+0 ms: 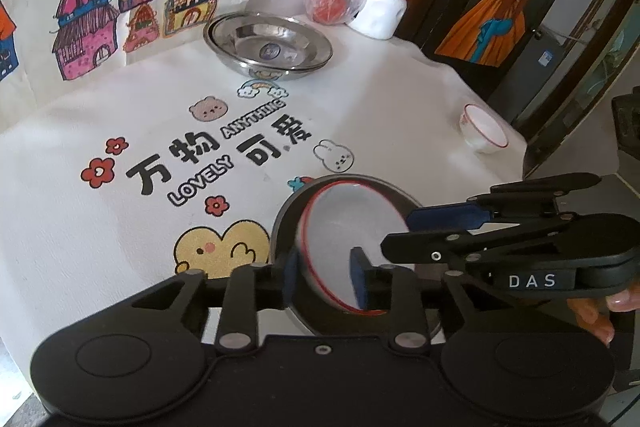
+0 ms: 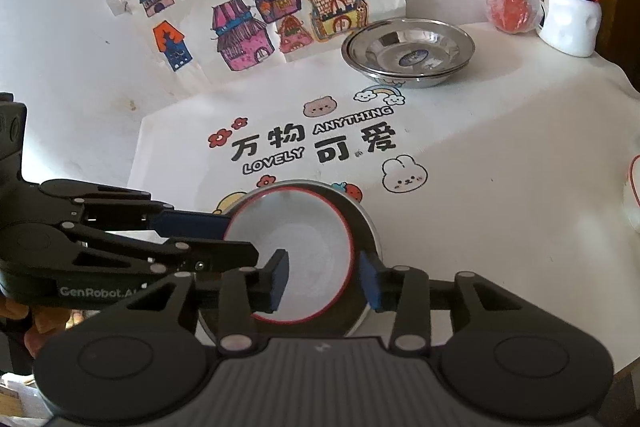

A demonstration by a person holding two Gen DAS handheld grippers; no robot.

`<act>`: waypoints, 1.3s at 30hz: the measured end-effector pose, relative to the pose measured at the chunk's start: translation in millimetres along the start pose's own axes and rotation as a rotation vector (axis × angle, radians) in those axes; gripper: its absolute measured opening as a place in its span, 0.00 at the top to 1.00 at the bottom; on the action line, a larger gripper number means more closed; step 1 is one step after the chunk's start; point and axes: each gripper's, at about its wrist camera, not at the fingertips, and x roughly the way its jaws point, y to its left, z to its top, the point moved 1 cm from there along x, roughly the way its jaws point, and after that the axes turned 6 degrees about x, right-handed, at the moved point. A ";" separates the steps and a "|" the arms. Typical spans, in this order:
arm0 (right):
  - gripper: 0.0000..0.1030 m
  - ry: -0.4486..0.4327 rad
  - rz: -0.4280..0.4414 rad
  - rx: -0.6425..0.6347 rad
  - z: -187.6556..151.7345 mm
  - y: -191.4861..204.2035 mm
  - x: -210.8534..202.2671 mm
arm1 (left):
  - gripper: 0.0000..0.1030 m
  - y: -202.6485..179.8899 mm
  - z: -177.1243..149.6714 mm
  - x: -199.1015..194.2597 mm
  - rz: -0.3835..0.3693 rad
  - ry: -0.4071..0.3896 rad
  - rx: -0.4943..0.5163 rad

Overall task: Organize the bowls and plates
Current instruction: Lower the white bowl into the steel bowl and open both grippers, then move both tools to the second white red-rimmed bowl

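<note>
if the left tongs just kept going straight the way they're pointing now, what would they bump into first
Most likely the white red-rimmed bowl sitting in the metal dish: the left tongs already straddle its rim, one finger inside. Depth is hard to judge here.

Left tongs (image 1: 326, 277) are straddling the red-rimmed bowl's (image 1: 344, 227) rim, pads apart; right tongs (image 1: 420, 227) are reaching in.
</note>
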 end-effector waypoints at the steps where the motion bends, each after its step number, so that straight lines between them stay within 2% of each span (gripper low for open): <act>1: 0.55 -0.004 0.002 -0.002 -0.3 0.1 -1.2 | 0.63 -0.8 0.1 -1.4 -0.001 -0.004 0.004; 6: 0.51 -0.017 0.025 -0.005 -3.0 -1.7 -7.0 | 0.51 -3.1 -0.1 -10.9 -0.012 -0.035 0.014; 7: 0.48 -0.022 0.033 -0.008 -4.2 -2.3 -8.9 | 0.41 -3.6 -0.3 -13.4 -0.003 -0.042 0.017; 8: 0.46 -0.028 0.048 -0.012 -5.7 -3.2 -11.4 | 0.37 -4.0 -0.5 -16.5 0.020 -0.055 0.022; 10: 0.31 -0.048 0.068 -0.019 -9.1 -5.1 -16.9 | 0.34 -1.7 -0.7 -21.6 0.034 -0.083 0.032; 12: 0.23 -0.085 0.079 -0.027 -14.2 -8.6 -24.4 | 0.33 2.6 0.9 -25.2 0.029 -0.098 0.023; 14: 0.15 -0.119 0.087 -0.020 -19.6 -14.1 -32.4 | 0.27 3.9 3.5 -28.4 0.033 -0.124 0.018; 16: 0.07 -0.153 0.098 0.002 -25.0 -24.4 -41.8 | 0.17 2.0 6.0 -29.7 0.050 -0.151 0.025; 19: 0.00 -0.206 0.089 0.035 -34.3 -41.7 -56.9 | 0.08 -6.0 14.0 -26.9 0.070 -0.176 0.048; 21: 0.00 -0.240 0.063 0.057 -40.7 -55.2 -67.9 | 0.01 -14.1 20.3 -21.6 0.083 -0.191 0.069; 28: 0.00 -0.355 -0.076 0.108 -60.3 -106.7 -108.3 | 0.01 -52.5 44.6 7.7 0.104 -0.180 0.137; 35: 0.00 -0.420 -0.184 0.165 -83.9 -152.9 -134.3 | 0.01 -101.4 59.0 34.7 0.138 -0.184 0.238; 39: 0.00 -0.435 -0.213 0.209 -95.4 -175.0 -140.8 | 0.01 -127.7 63.3 48.7 0.146 -0.188 0.263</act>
